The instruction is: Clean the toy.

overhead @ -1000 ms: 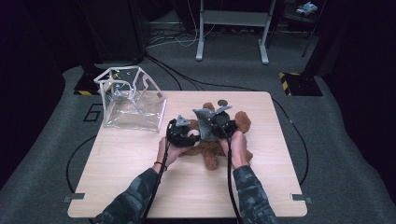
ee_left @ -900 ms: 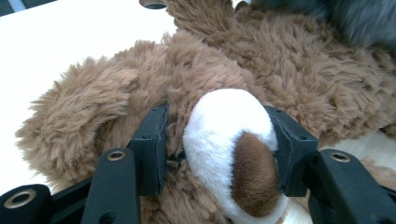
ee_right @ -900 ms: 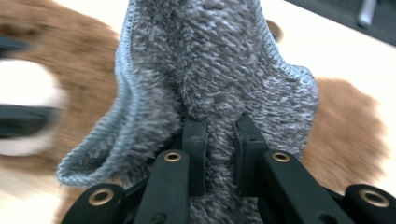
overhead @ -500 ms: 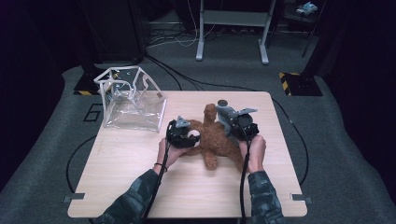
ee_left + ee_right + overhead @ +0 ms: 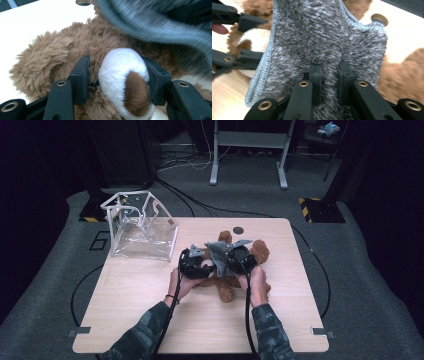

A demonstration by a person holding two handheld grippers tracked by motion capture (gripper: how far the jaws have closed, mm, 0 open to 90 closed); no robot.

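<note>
We start with the tabletop [image 5: 150, 320], a pale wood surface with rounded corners and a small dark round fitting [image 5: 238, 230] near its far edge. At its far left corner stands a clear plastic bag [image 5: 142, 227] with white edging, well apart from our hands. We can read no brand, label or writing on anything here.

Near the middle of the tabletop lies the brown teddy bear [image 5: 227, 287], shaggy and tan-brown, with a white muzzle [image 5: 122, 72] and a darker brown nose [image 5: 136, 93]. Over its upper part hangs the grey cloth [image 5: 220, 255], a fuzzy, mottled grey towel with a stitched pale blue hem.

Our left hand-held gripper [image 5: 118, 82] is about half open and clamped on the bear's muzzle: one black pad presses into the fur at each side of the white snout, with the nose pointing towards the camera. In the high view it sits just left of the bear [image 5: 195, 265].

Our right hand-held gripper [image 5: 329, 80] is clenched almost fully, pinching a fold of the grey cloth between its pads; the cloth spreads away beyond the jaws, over the bear. In the high view it lies just right of the left one [image 5: 235, 257], the two close together above the toy.
</note>
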